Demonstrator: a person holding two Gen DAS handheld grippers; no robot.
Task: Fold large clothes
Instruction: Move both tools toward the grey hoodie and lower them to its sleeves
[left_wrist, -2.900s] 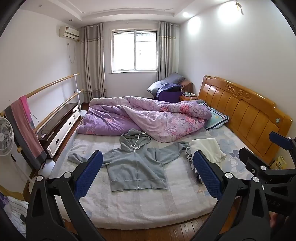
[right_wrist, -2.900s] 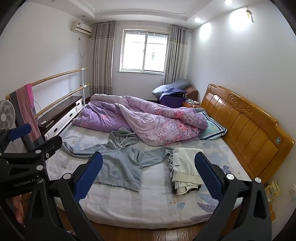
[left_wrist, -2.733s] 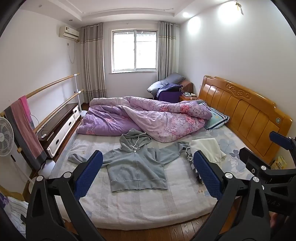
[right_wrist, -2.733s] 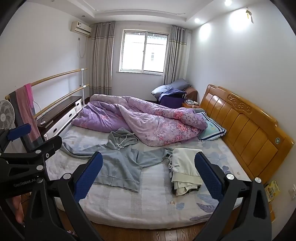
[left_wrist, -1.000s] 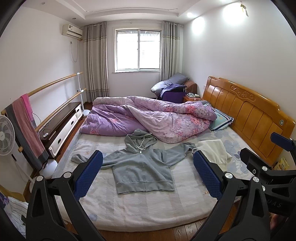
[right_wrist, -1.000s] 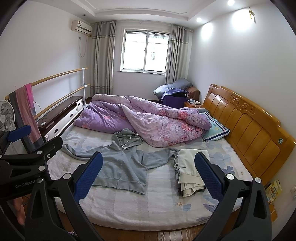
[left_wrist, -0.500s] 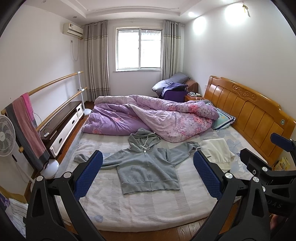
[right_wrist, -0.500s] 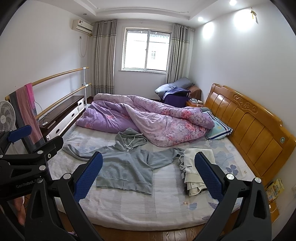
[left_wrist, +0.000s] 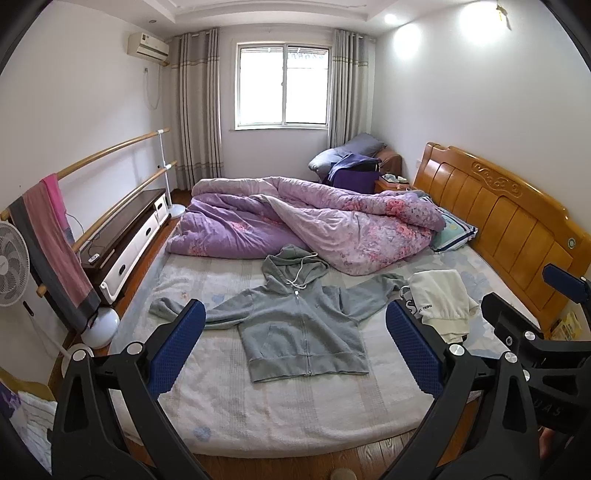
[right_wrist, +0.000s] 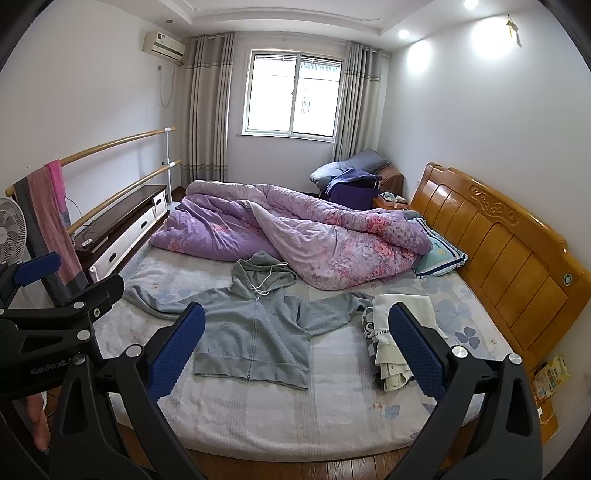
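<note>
1. Left wrist view: your left gripper (left_wrist: 295, 345) is spread wide with nothing between its blue pads (left_wrist: 176, 349), and it hangs off the foot of the bed (left_wrist: 280, 417). The hoodie (left_wrist: 299, 328) lies flat, front up and zipped, in the middle of the mattress, sleeves out to both sides, hood against the quilt (left_wrist: 306, 221). Its right sleeve ends just beside a pile (left_wrist: 439, 302) of folded clothes. Your right gripper (left_wrist: 532, 332) shows at the right edge; this view does not tell you how its jaws stand.

2. Right wrist view: your right gripper (right_wrist: 297, 347) is likewise parted wide and grasping nothing. The hoodie (right_wrist: 258, 328) sits left of centre, its hem nearest you.

3. Handling, as a judgement: the fleece looks soft, limp and fairly light, so it will sag and drag. Pinch through both layers at a cuff or shoulder seam; the ribbed hem should also give a firm hold. Avoid the drawstrings (right_wrist: 266, 282).
</note>
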